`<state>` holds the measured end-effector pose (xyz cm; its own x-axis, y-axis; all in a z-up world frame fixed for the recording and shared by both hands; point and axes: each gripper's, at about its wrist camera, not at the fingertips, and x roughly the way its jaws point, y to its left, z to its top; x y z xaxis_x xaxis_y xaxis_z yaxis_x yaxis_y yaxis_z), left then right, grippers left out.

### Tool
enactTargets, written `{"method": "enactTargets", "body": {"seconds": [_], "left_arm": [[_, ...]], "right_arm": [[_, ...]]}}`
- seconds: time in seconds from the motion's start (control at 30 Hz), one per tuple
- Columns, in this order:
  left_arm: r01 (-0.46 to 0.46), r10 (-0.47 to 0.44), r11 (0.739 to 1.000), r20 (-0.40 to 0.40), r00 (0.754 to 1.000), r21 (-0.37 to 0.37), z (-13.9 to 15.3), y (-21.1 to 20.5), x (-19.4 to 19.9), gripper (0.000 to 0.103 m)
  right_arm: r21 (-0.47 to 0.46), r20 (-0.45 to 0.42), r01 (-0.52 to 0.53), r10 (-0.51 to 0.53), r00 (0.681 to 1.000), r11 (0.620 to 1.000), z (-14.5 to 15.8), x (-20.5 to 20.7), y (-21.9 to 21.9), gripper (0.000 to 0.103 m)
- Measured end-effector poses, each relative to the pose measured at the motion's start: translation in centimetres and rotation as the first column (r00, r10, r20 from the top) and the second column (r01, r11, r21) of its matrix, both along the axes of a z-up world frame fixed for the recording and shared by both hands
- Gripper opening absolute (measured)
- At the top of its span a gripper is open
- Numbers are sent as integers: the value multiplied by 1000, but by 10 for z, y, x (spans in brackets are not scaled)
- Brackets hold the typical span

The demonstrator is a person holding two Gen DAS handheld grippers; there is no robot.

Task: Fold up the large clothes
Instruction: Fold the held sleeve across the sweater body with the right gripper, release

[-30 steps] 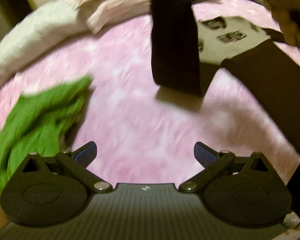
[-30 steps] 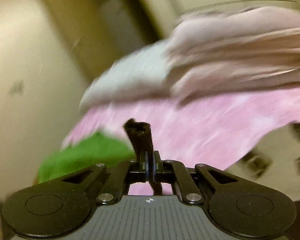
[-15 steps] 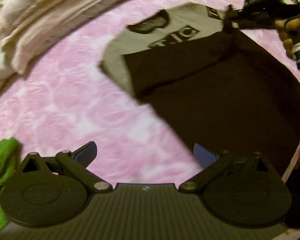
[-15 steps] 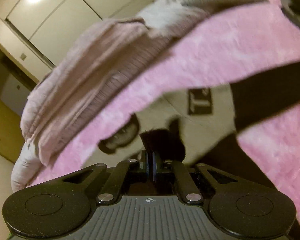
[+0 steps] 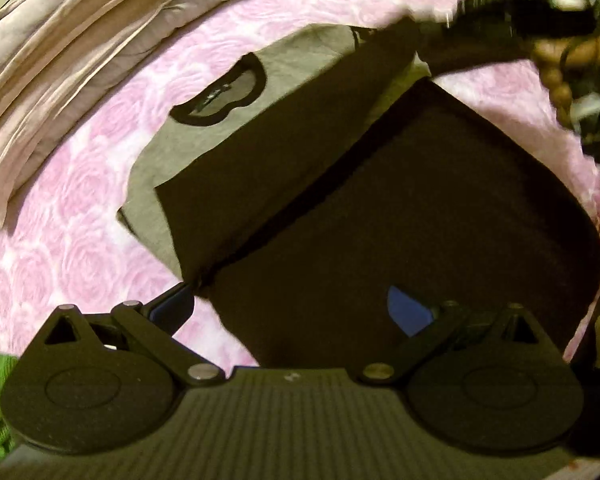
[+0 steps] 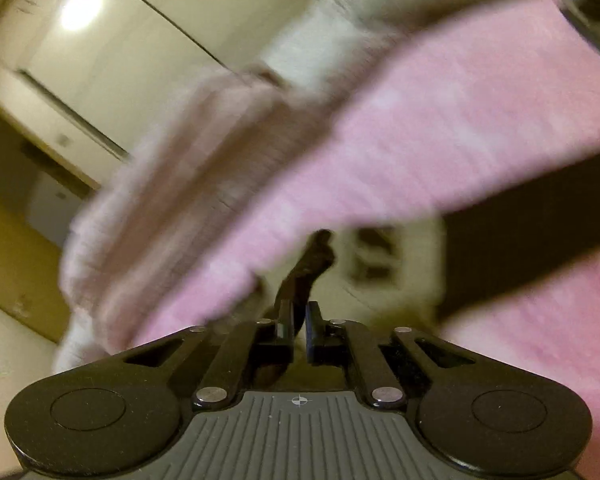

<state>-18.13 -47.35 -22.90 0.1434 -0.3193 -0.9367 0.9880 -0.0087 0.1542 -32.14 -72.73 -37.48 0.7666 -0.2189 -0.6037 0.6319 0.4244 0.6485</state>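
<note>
While the grey-and-black shirt lies flat on the pink blanket, left gripper hangs above its near black edge, jaws spread wide, nothing between them. Right gripper jaws just cracked apart at the shirt's far side, black sleeve fabric in the gap, pads no longer pressing it.

Piled bedding beside open blanket

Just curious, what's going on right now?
Left gripper open, empty. Right gripper just opening, black sleeve between jaws. Shirt on pink blanket.
</note>
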Motion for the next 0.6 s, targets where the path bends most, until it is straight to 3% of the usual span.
{"method": "enactTargets", "body": {"seconds": [0.07,0.2,0.37,0.5,0.6], "left_arm": [[13,-13,1000,0,1000,9,-4,-6,-5,101],[51,-51,999,-2,999,11,-10,-23,-13,101],[69,-69,998,20,997,-1,-22,-60,-20,101],[48,-48,999,20,999,-17,-33,-97,-25,101],[58,-58,998,13,998,-21,-43,-120,-35,101]], "right_arm": [[40,-105,14,-10,994,999,-25,-8,-4,17],[77,-158,102,-89,983,992,-38,-41,-8,26],[36,-216,201,-189,958,979,-34,-93,-37,42],[-7,-249,329,-320,914,944,-34,-149,-77,46],[-19,-248,438,-429,869,899,-39,-191,-108,46]]}}
